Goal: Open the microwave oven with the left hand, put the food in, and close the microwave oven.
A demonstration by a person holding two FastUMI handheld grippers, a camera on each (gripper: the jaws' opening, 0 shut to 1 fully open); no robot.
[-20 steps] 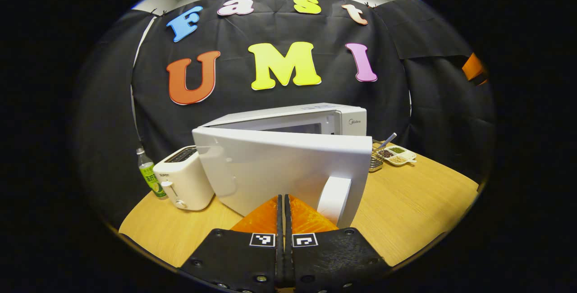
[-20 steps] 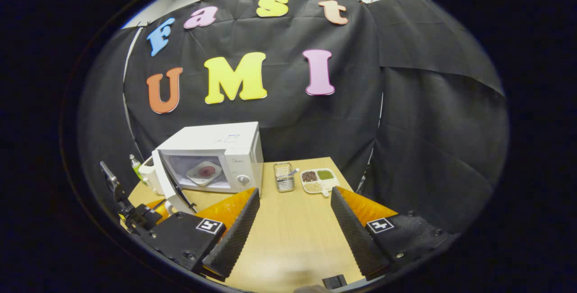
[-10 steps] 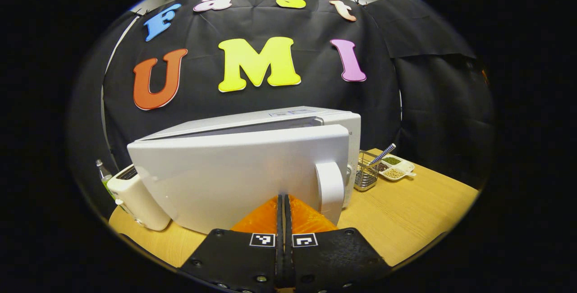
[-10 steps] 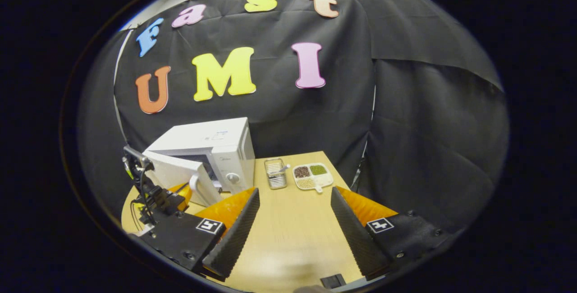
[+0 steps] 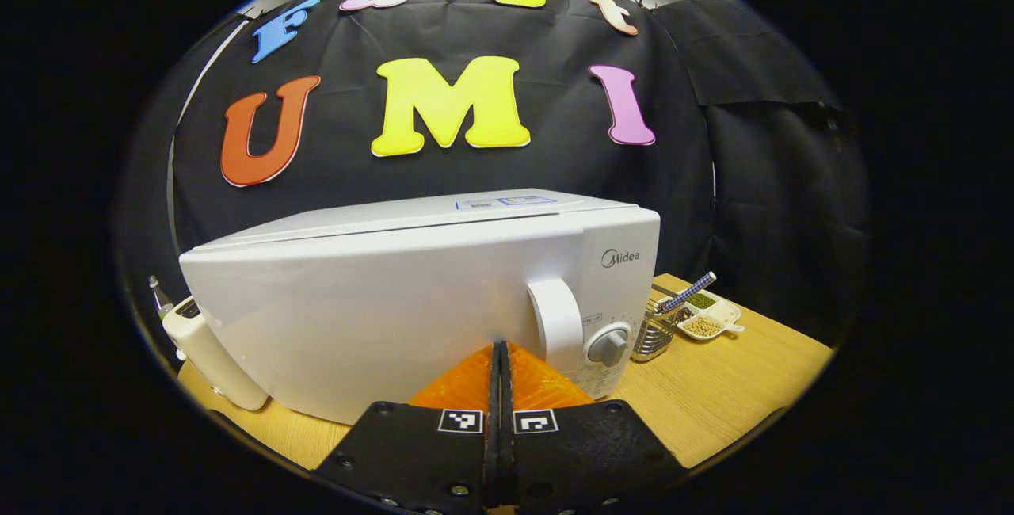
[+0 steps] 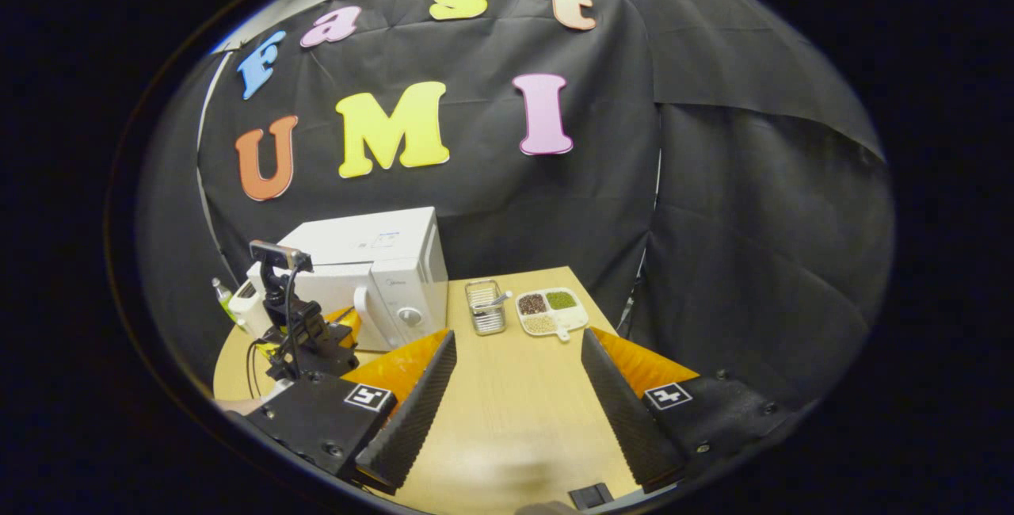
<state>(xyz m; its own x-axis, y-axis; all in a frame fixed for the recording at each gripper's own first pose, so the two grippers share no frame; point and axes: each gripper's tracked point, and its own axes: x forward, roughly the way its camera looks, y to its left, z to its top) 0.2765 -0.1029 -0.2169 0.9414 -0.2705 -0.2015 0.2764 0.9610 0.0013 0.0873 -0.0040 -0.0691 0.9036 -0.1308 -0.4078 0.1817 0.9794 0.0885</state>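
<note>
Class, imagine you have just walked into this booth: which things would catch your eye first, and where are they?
The white microwave oven dominates the left gripper view, door shut, with the left gripper, fingers together, against its front beside the handle. In the right gripper view the right gripper hangs open over the wooden table, with a divided dish of beans farther back.

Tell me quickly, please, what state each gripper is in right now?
Left gripper: shut, holding nothing, its tips against the microwave door.
Right gripper: open, empty, over the table.
</note>
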